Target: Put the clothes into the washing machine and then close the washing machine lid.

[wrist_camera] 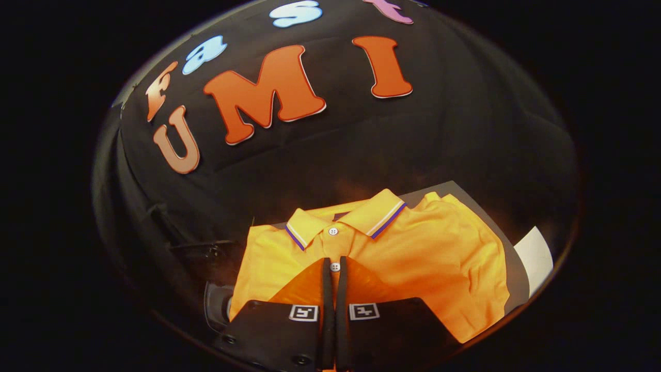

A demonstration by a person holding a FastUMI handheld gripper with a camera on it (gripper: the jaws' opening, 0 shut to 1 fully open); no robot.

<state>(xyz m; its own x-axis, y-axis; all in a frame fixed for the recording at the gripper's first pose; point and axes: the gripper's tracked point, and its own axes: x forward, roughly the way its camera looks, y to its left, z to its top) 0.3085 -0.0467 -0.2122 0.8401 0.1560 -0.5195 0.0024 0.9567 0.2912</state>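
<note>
While your claw point(334, 266) hung with its two fingers drawn nearly together, only a thin slit between them and no cloth visibly pinched, the folded orange polo shirt point(413, 248) lay flat on the grey counter point(516, 268) right under and ahead of the tips, by the placket buttons. You seemed to be at the first step, taking hold of the shirt, so the next move likely called for parting the fingers and gathering fabric. Open room lay beyond the collar, and a white sheet point(534, 258) sat near the counter's edge, past the shirt's sleeve.
</note>
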